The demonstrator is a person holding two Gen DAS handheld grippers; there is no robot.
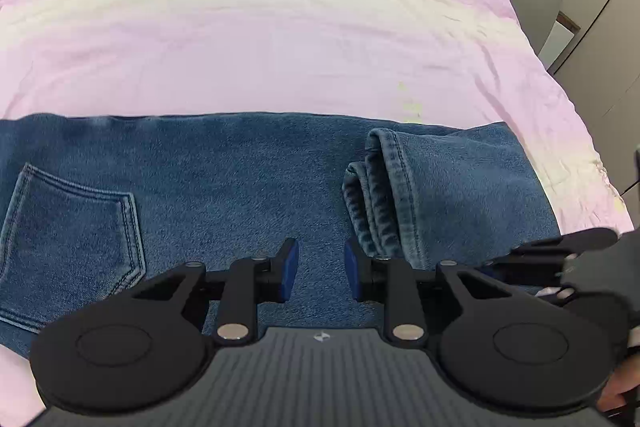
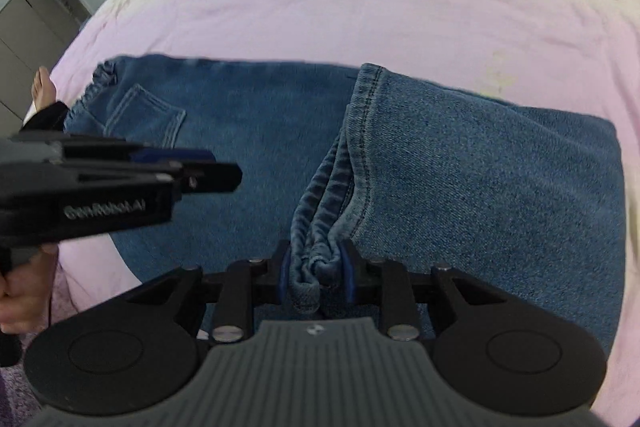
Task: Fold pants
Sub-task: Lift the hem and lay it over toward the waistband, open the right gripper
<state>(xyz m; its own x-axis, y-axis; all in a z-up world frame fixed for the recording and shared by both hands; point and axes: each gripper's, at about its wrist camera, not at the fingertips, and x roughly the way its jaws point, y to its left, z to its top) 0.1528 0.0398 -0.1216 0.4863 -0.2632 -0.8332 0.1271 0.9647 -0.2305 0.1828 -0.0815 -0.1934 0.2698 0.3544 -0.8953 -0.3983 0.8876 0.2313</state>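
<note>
My right gripper (image 2: 315,277) clamps the bunched hems (image 2: 316,227) of the jeans (image 2: 480,167); my left gripper (image 1: 321,269) hovers unclenched, empty. The jeans lie on the bed (image 2: 360,7), legs doubled toward the waist; further folding seems needed.

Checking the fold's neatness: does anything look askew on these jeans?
Yes. The folded-over leg hems are bunched into a crumpled ridge instead of lying flat, pinched by the right gripper.
</note>
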